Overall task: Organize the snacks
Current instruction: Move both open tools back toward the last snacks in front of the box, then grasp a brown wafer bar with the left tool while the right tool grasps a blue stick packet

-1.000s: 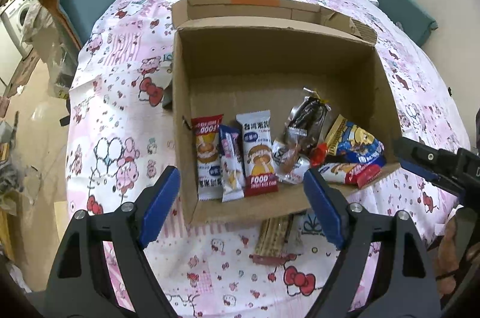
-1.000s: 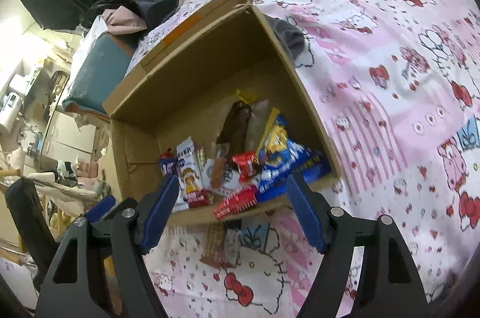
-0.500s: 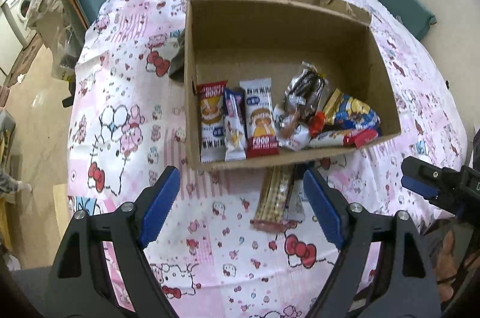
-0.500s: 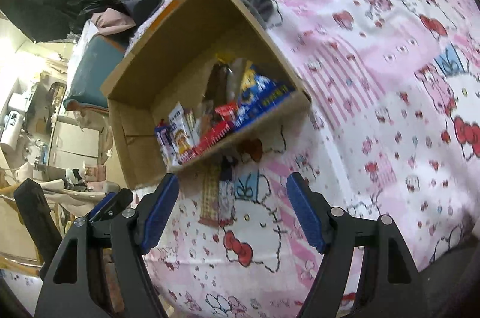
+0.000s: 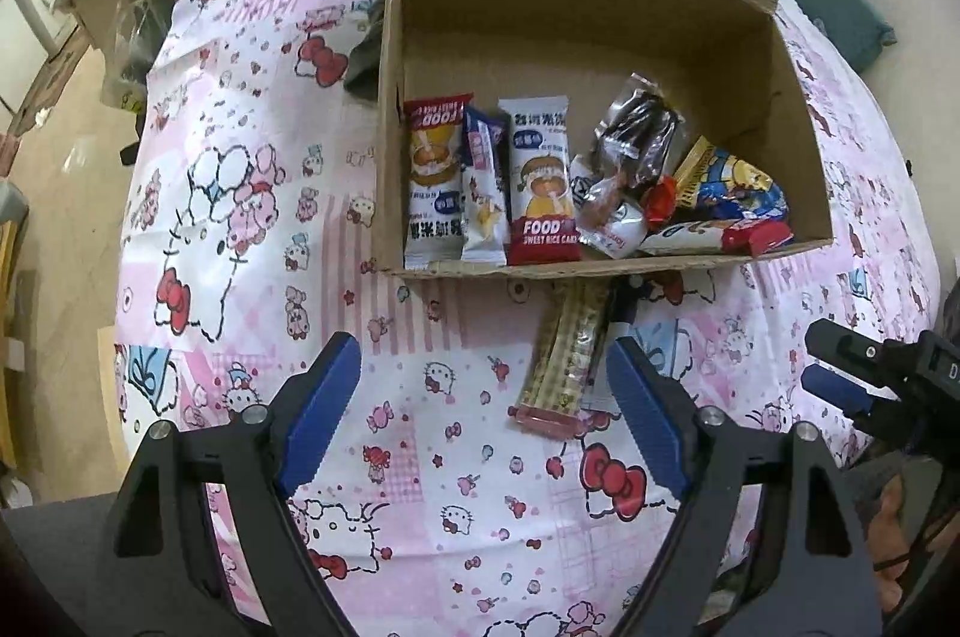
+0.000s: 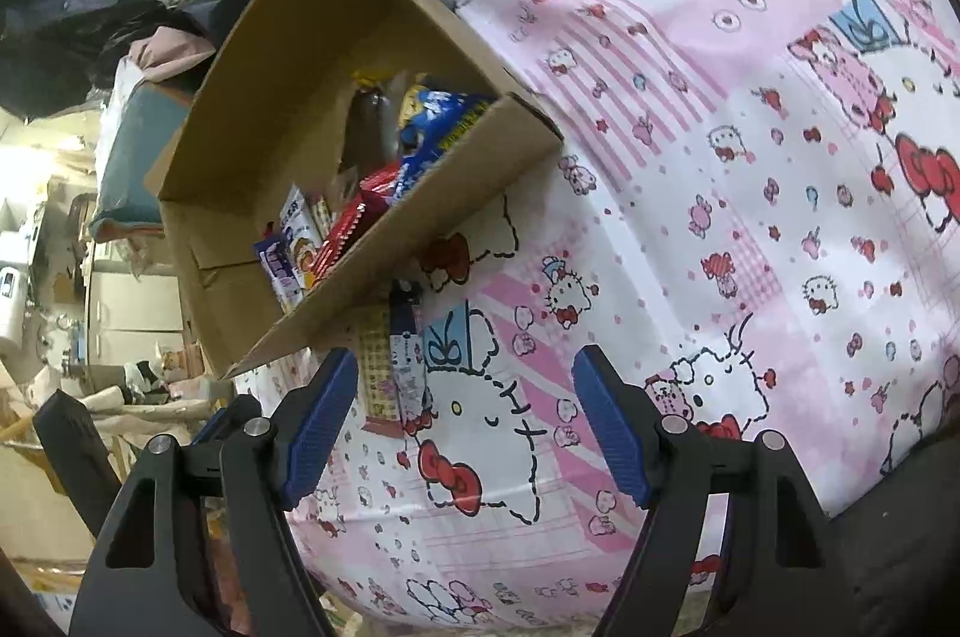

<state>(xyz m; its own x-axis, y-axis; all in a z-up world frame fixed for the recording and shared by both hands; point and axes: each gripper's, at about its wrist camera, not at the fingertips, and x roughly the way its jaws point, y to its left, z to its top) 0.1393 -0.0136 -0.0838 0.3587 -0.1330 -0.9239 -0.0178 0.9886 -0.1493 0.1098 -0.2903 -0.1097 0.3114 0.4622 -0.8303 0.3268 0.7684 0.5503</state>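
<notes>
Beside the cardboard box [image 5: 600,271] lies a flat, glossy biscuit pack [image 5: 567,358] — rectangular.

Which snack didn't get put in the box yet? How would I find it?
Look for the open cardboard box on the pink cartoon-cat sheet. Just outside its near wall, on the sheet, lies a long cracker pack, clear with a checked pattern and a red end. Another small packet is tucked along its side; the other snacks are shorter and sit inside the box.
</notes>
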